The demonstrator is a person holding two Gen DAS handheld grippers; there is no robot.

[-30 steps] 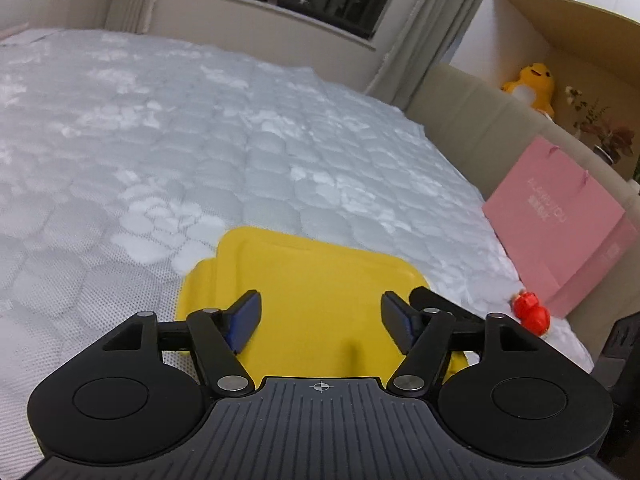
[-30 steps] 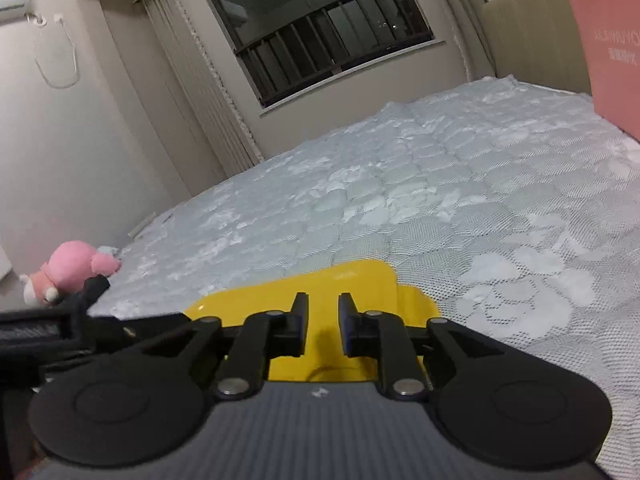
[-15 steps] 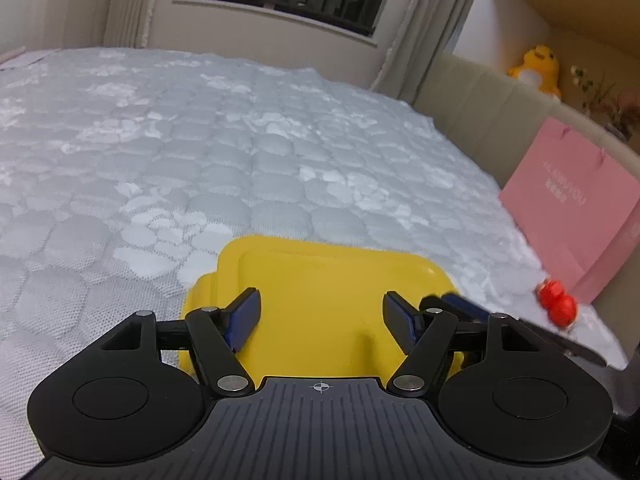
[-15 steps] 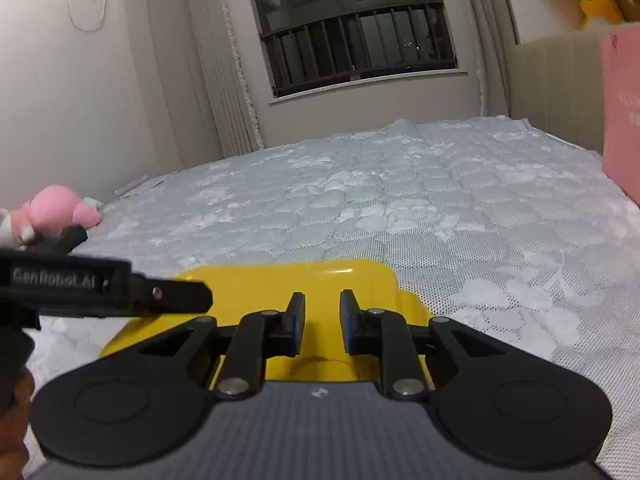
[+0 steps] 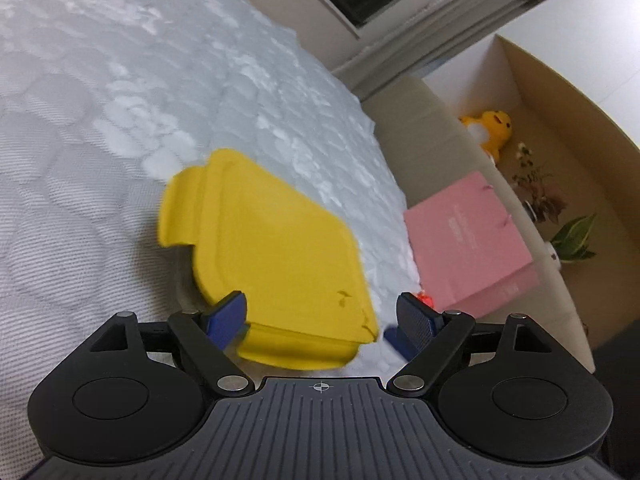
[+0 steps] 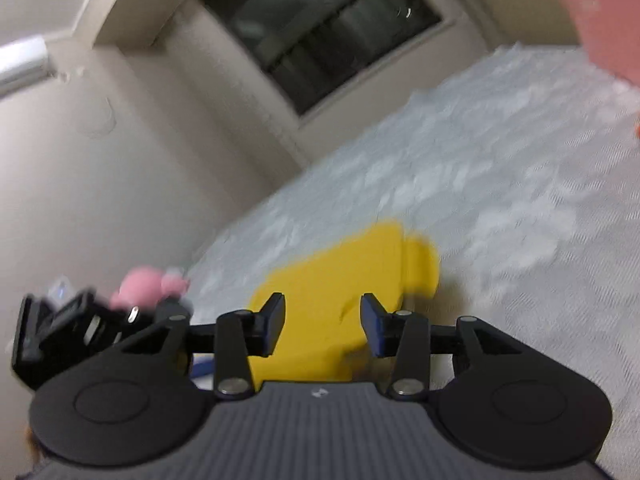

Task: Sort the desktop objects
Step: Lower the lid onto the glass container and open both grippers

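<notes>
A yellow lidded box (image 5: 276,256) lies on the white quilted bed, just ahead of both grippers. My left gripper (image 5: 322,314) is open and empty, its blue pads to either side of the box's near corner. In the right wrist view the same yellow box (image 6: 332,292) lies blurred under my right gripper (image 6: 323,322), which is open and empty. A small red toy (image 5: 425,300) peeks out behind the left gripper's right finger. The left gripper's body (image 6: 80,328) shows at the right view's left edge.
A pink paper bag (image 5: 468,244) leans on the beige headboard at the right. A yellow plush (image 5: 490,128) and plants sit in the shelf behind. A pink plush (image 6: 148,284) lies at the bed's far left. The quilted bed surface (image 5: 100,120) stretches ahead.
My right gripper has opened from nearly shut. Both views have tilted and blurred as the grippers swung. The yellow box now sits at an angle in the left view.
</notes>
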